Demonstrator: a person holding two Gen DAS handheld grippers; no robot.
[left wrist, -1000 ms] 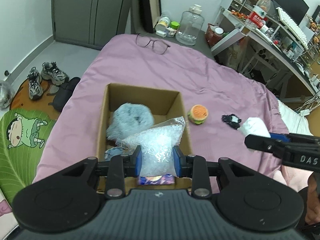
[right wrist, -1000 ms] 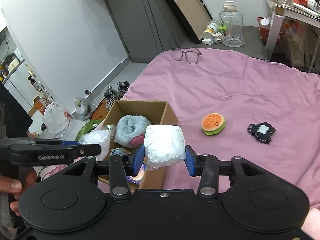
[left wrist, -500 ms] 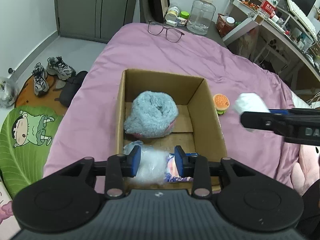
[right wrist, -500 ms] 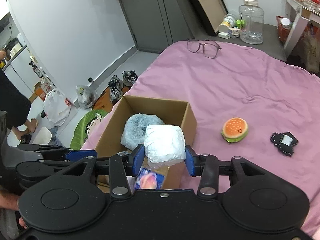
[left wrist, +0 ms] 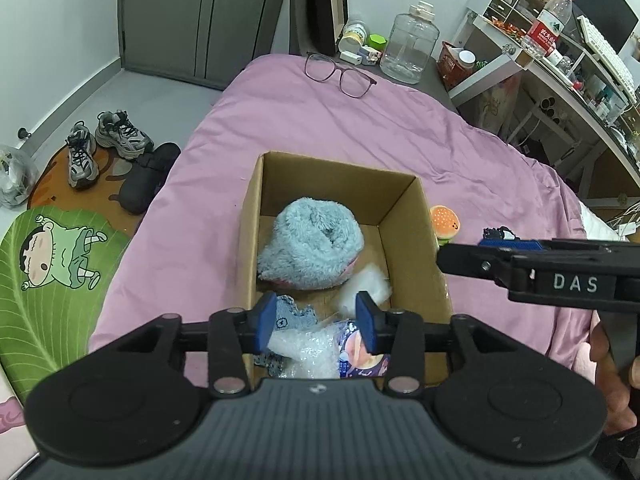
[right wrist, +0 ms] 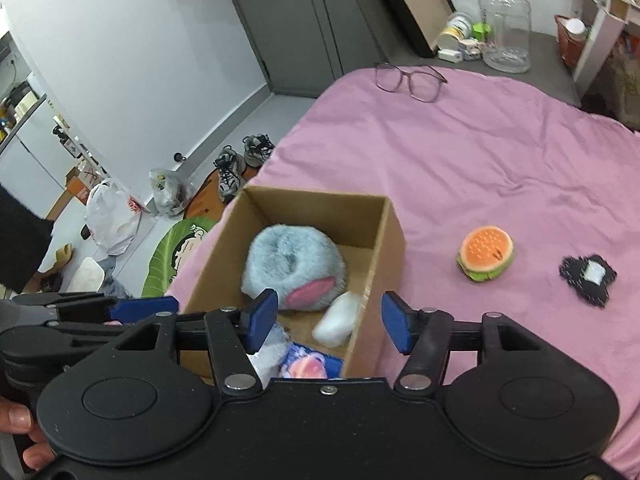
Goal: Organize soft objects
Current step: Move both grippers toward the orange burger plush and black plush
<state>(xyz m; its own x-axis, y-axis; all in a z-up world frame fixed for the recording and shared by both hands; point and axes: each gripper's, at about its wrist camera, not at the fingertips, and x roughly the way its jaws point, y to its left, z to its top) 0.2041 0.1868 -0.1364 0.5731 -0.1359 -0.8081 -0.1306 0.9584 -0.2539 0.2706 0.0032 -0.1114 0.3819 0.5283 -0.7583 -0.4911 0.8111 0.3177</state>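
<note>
**Both grippers releasing over the cardboard box**

The cardboard box (left wrist: 404,240) stands open on the pink bedspread (left wrist: 400,132) and serves as the landmark for all positions below.

Left gripper (left wrist: 318,322) — poised over the near end of the box, jaws opening. A clear crinkled plastic bag (left wrist: 308,350) lies between and just under the blue pads (left wrist: 267,322); the pads appear to stand clear of it, so it is released rather than gripped. Beside the bag, at the near wall of the box, lie a printed packet (left wrist: 360,354) and a piece of blue-grey knit fabric (left wrist: 288,316).

Right gripper (right wrist: 328,322) — over the near right corner of the box, jaws opening and wide apart, nothing pressed between the pads. A white wrapped bundle (right wrist: 338,320) lies inside the box against its right wall, below the gap between the fingers and free of both.

A fluffy blue plush (left wrist: 312,248) with a pink patch fills the middle of the box, touching the white bundle.

Outside the box, to its right on the bedspread: a burger plush (right wrist: 486,253) near the box, and a black knitted piece (right wrist: 588,278) farther out. A pair of glasses (right wrist: 410,80) lies well beyond the far wall of the box.
</note>
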